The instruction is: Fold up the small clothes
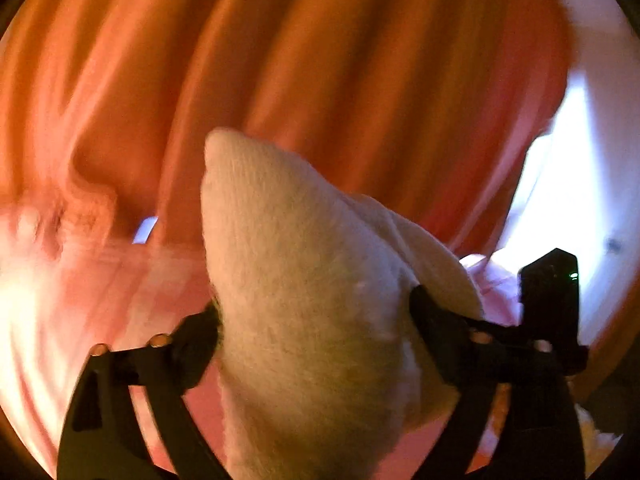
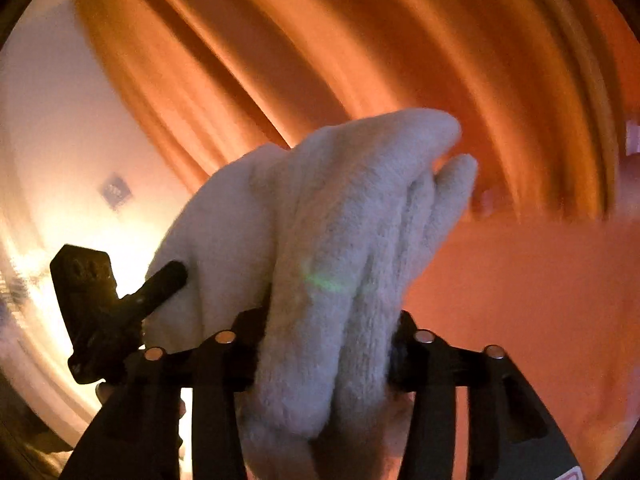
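A small cream knitted garment (image 1: 304,292) fills the lower middle of the left wrist view, bunched between the black fingers of my left gripper (image 1: 316,320), which is shut on it. In the right wrist view the same pale fuzzy cloth (image 2: 332,264) is bunched between the fingers of my right gripper (image 2: 328,344), also shut on it. The other gripper shows at the edge of each view: the right one (image 1: 550,292) in the left wrist view, the left one (image 2: 86,300) in the right wrist view. Both views are blurred and the cloth is held up in the air.
Orange curtains (image 1: 320,60) hang behind, also in the right wrist view (image 2: 360,40). A bright wall or window (image 1: 580,160) is at the right; a pale wall with a small square plate (image 2: 116,190) is at the left. A pinkish surface (image 1: 100,300) lies below.
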